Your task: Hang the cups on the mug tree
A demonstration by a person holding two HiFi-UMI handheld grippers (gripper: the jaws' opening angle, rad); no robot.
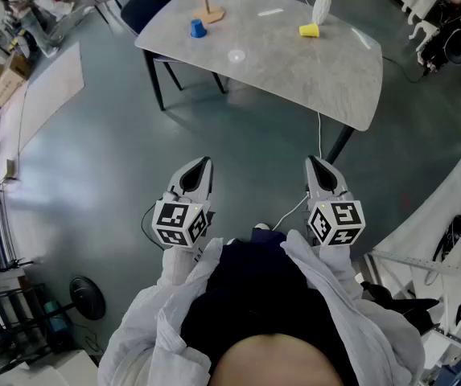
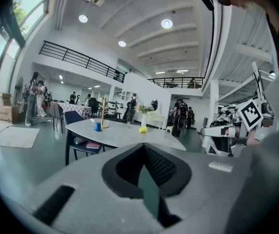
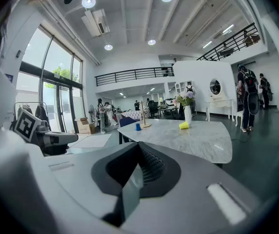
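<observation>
A grey marble table point(image 1: 294, 63) stands far ahead of me. On it are a wooden mug tree point(image 1: 207, 2) with bare pegs, a blue cup point(image 1: 198, 28) upside down beside its base, and a yellow cup point(image 1: 309, 30) lying near a white vase point(image 1: 321, 6). My left gripper point(image 1: 204, 163) and right gripper point(image 1: 312, 162) are held close to my body, well short of the table, both shut and empty. The left gripper view shows its jaws point(image 2: 144, 147) together, with the blue cup point(image 2: 98, 126) and yellow cup point(image 2: 142, 129) distant. In the right gripper view the jaws point(image 3: 138, 149) also meet below the mug tree point(image 3: 142, 115).
A dark chair point(image 1: 146, 6) is tucked at the table's left end. A white cable point(image 1: 320, 135) runs across the grey floor from the table toward me. A fan point(image 1: 88, 296) and shelving stand at lower left, white equipment point(image 1: 447, 240) at right. People stand in the background.
</observation>
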